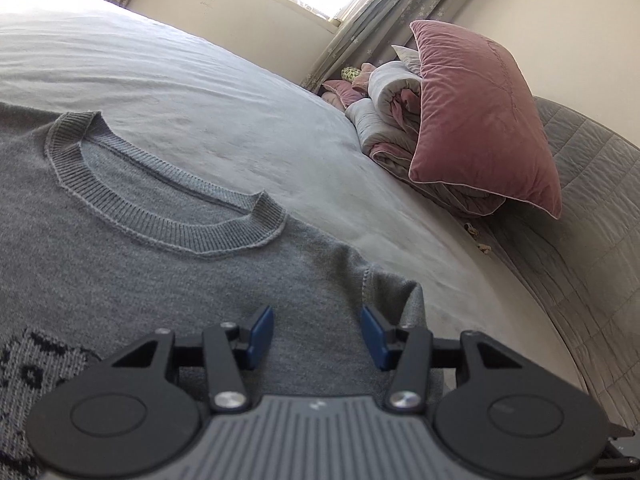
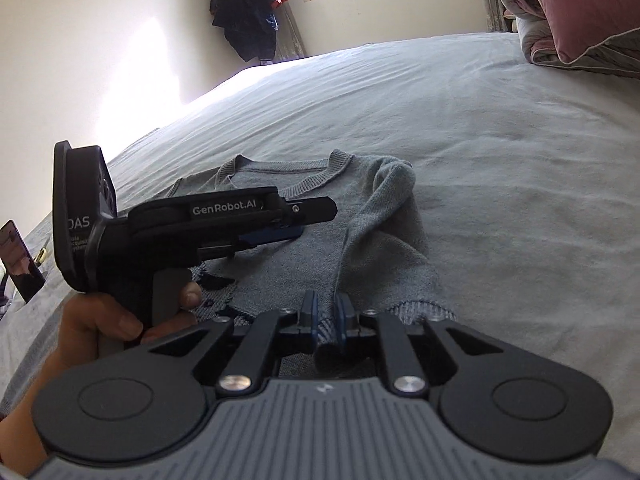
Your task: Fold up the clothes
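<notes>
Grey knit sweater (image 2: 304, 216) lies flat on the bed (image 2: 500, 160), front up, collar (image 1: 160, 196) toward the far side near the window, hem toward the person; long axis runs collar to hem. 1 sleeve (image 2: 384, 208) is already folded in over the body. Soft, light, limp knit, likely stretchy and draping, not slippery; best pinched at hem corners or shoulder seams, 2 layers together. Left gripper (image 1: 318, 336) hovers over the shoulder area, fingers spread apart, holding nothing. Right gripper (image 2: 326, 320) is nearly closed, pinching sweater fabric near the hem. Pink pillow (image 1: 480, 120) sits well apart.
</notes>
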The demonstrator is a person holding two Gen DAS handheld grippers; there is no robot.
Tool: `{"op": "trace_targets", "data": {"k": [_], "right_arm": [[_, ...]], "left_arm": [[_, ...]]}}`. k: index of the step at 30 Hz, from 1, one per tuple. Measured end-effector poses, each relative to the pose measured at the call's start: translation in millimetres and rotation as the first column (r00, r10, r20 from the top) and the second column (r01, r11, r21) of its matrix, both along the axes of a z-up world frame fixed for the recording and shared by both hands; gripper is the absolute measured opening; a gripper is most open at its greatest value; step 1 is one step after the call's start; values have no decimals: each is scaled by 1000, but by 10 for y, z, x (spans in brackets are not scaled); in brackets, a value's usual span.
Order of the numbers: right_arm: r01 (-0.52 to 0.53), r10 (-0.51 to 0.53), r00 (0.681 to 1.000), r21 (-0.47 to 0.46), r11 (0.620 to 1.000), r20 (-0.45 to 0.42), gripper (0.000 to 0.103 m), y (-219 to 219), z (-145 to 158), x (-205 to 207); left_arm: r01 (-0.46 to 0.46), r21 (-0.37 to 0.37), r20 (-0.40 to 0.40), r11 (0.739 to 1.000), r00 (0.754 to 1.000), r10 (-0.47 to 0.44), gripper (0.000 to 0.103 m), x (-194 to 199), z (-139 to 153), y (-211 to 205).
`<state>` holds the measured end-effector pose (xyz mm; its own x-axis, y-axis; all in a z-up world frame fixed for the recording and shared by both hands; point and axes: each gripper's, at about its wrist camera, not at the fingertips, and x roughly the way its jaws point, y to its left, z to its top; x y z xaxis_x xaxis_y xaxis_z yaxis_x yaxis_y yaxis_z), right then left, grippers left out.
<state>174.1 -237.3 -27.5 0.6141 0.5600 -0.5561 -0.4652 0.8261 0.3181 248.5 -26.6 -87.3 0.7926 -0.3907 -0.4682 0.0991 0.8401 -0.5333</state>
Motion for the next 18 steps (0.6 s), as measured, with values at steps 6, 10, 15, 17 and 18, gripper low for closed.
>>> {"op": "trace_targets", "data": {"k": [6, 10, 15, 17, 18], "right_arm": [[-24, 25, 999, -21, 1000, 43, 39, -141, 196, -101], [-108, 108, 994, -25, 994, -18, 39, -151, 148, -96], [-117, 111, 990, -74, 990, -86, 39, -100, -10, -23], [-108, 98, 989, -96, 989, -111, 39, -94, -73, 5], [-105, 94, 989, -93, 990, -113, 40, -96, -85, 11]], "left_arm": [[39, -12, -3, 999, 999, -39, 49, 8, 10, -40], [116, -20, -14, 993, 993, -116, 26, 17, 16, -102], [184, -31, -32, 982, 982, -185, 23, 25, -25, -197], [190, 1, -39, 982, 981, -190, 23, 20, -41, -247], [193, 16, -40, 981, 981, -192, 23, 16, -46, -270]]}}
